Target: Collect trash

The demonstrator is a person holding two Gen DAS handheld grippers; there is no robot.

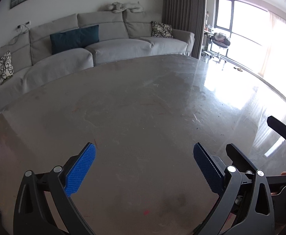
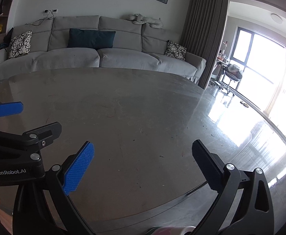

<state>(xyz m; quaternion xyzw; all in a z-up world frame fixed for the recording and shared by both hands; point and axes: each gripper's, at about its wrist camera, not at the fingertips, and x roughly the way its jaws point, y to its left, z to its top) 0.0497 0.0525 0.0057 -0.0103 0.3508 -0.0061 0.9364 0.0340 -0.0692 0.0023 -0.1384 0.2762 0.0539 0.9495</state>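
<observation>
White "GenRobot.AI" lettering reads on the black left gripper (image 1: 144, 168), fingers spread wide with nothing between its blue ridged pads (image 1: 82, 169), and the right gripper (image 2: 143, 166) beside it gapes just as empty. Both hover over the scuffed, glossy grey stone tabletop (image 1: 143, 101); no trash shows on it. Beyond sits a light grey fabric sofa (image 2: 96, 56) with a teal cushion (image 2: 91, 38).

Before you, tiny dark specks (image 2: 160, 157) lay scattered on the grey table (image 2: 123, 90); a blurred pink-and-white object (image 2: 168, 230) sat cut off below its near edge.
</observation>
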